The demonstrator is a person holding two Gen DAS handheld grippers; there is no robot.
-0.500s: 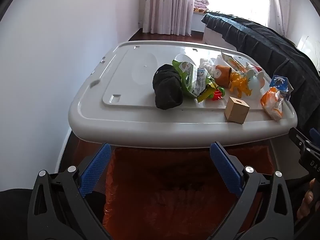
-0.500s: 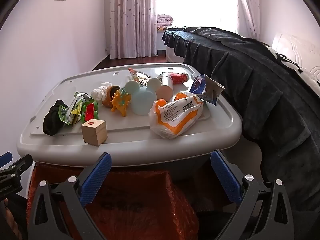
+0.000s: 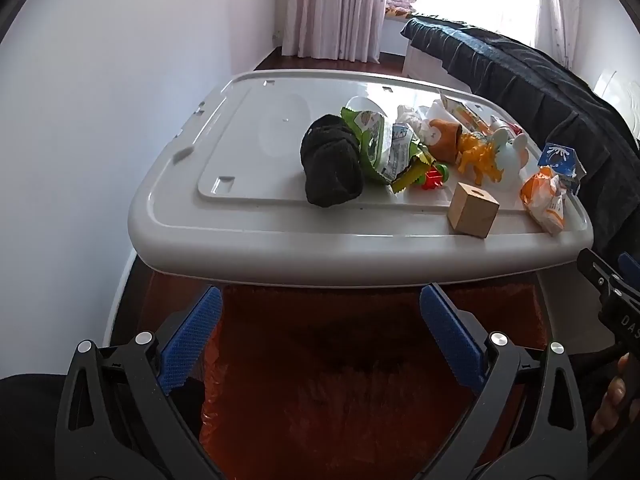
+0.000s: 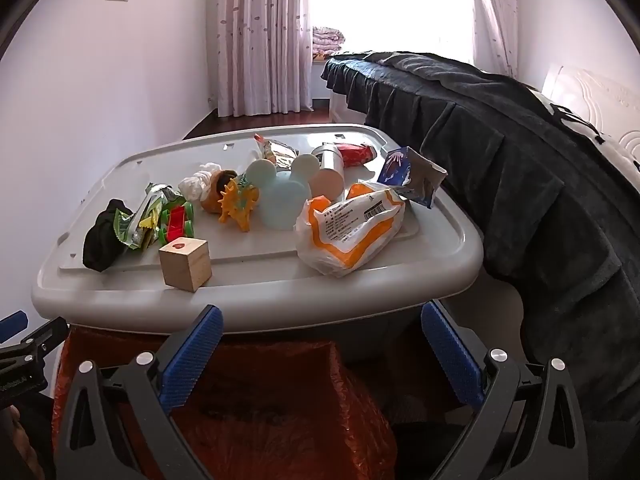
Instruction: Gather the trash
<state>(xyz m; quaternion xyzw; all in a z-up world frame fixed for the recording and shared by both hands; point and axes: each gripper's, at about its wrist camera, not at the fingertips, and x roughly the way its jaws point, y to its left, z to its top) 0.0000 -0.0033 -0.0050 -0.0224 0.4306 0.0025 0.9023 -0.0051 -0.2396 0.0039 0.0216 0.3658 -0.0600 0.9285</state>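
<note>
A grey bin lid carries a mix of trash and toys. Trash on it: a green snack wrapper, an orange-and-white plastic bag, a blue carton and a red wrapper. An orange trash bag gapes below the lid's near edge. My left gripper hangs open over that bag with nothing between its fingers. My right gripper is open too and empty, short of the lid's front edge.
Toys on the lid: a black cloth bundle, a wooden cube, a yellow dinosaur, a pale blue mouse-eared container. A dark-covered bed runs along the right. White wall stands on the left.
</note>
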